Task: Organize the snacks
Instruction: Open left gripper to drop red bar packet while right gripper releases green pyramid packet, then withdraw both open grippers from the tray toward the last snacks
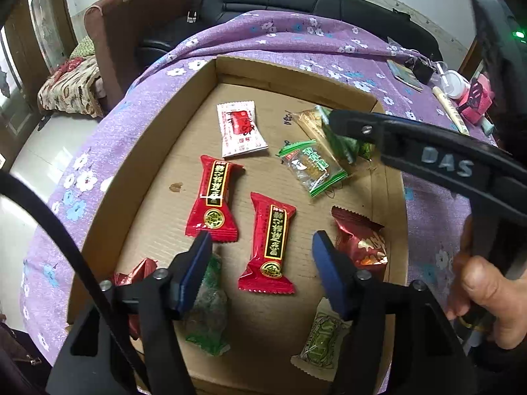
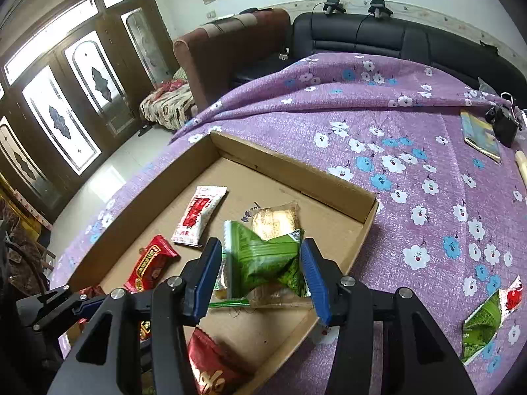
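Jaws over snacks in box

A home living room: black sofa; brown armchair; floral tablecloth; panelled glass doors.

Left claw, jaws apart, above a shallow cardboard tray. Between the jaws lies a red snack bar, untouched; a second red bar lies just beyond. The right claw reaches in beyond, at green packets.
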A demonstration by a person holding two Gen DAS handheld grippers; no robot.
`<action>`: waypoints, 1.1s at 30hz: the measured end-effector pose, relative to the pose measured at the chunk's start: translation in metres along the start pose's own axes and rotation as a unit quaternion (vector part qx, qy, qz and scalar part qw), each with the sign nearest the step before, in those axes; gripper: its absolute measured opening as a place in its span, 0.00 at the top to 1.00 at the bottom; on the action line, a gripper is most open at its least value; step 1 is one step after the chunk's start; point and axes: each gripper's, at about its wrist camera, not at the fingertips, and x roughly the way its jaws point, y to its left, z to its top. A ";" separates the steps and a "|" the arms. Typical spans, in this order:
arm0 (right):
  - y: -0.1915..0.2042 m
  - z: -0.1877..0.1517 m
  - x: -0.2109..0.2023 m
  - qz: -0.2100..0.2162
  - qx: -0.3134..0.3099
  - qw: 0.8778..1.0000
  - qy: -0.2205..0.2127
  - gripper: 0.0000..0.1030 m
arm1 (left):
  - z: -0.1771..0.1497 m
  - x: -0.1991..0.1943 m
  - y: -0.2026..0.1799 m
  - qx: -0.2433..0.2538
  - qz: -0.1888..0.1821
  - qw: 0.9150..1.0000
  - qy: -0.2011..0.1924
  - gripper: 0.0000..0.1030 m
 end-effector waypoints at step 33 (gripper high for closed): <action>-0.119 -0.094 -0.123 -0.078 0.129 0.987 -0.054 0.42 | -0.007 -0.041 -0.082 0.080 -0.029 0.996 -0.030 0.24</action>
